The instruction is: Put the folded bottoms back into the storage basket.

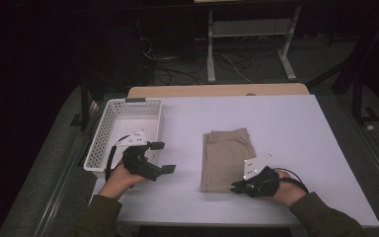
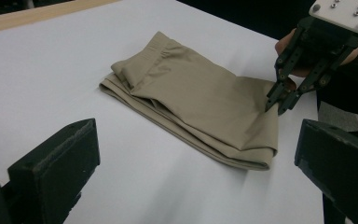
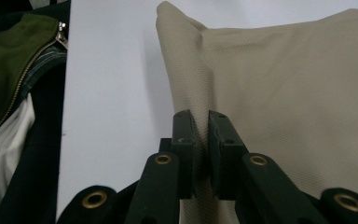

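white table, grey floor and cables behind, dim room

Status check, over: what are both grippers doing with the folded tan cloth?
Right gripper shut on tan cloth, near edge. Left gripper open, beside white basket. Nothing in the way.

Folded trousers mid-table; basket at left edge; right tool at trousers' near corner.
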The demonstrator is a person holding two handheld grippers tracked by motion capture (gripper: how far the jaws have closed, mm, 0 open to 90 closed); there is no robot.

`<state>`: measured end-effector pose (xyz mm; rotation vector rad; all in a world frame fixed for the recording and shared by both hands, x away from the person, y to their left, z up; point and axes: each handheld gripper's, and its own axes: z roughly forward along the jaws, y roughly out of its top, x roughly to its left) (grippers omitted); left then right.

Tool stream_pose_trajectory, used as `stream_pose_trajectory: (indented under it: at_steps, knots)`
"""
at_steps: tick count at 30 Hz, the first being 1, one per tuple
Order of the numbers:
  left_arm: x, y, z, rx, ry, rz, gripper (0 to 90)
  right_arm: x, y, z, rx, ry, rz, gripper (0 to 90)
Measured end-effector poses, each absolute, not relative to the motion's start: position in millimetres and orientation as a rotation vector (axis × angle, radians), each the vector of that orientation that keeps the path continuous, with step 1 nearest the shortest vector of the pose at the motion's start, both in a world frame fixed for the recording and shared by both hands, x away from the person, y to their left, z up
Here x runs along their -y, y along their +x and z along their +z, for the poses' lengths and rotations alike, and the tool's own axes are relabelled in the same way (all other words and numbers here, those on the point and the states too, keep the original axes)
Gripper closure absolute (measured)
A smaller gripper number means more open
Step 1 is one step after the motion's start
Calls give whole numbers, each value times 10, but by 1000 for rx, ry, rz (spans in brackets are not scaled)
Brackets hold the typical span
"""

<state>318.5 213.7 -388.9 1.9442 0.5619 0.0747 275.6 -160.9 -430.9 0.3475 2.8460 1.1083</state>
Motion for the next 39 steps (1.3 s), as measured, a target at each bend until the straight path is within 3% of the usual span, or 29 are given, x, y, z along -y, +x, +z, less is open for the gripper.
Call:
stream_pose_trajectory:
  at_steps: [10,11,13,15,16,20,23,39]
  knots:
    - [-2138,3185,-3889,-563,1945,74,0,1637,2674,-4352,-2859,348,1107,778]
    - [-2137,3184,-3889,-562,1945,73,0,1637,2674,-4351,-2857,350,1111,764]
    - [-2137,3185,-3889,-562,1946,73,0,1652,2665,-4336,-2861,360,1141,649]
    - [-2138,3186,-3889,-561,1946,73,0,1662,2662,-4321,-2851,377,1153,618]
    - [-2138,3186,-3889,-561,1946,72,0,1697,2662,-4285,-2824,413,1188,530]
    - [-2137,3186,-3889,-561,1947,73,0,1750,2660,-4263,-2793,453,1203,493]
    - [-2136,3186,-3889,-563,1947,74,0,1818,2665,-4271,-2760,531,1188,417]
    - [-2138,3189,-3889,-565,1947,75,0,2167,2597,-4281,-2632,752,1202,272]
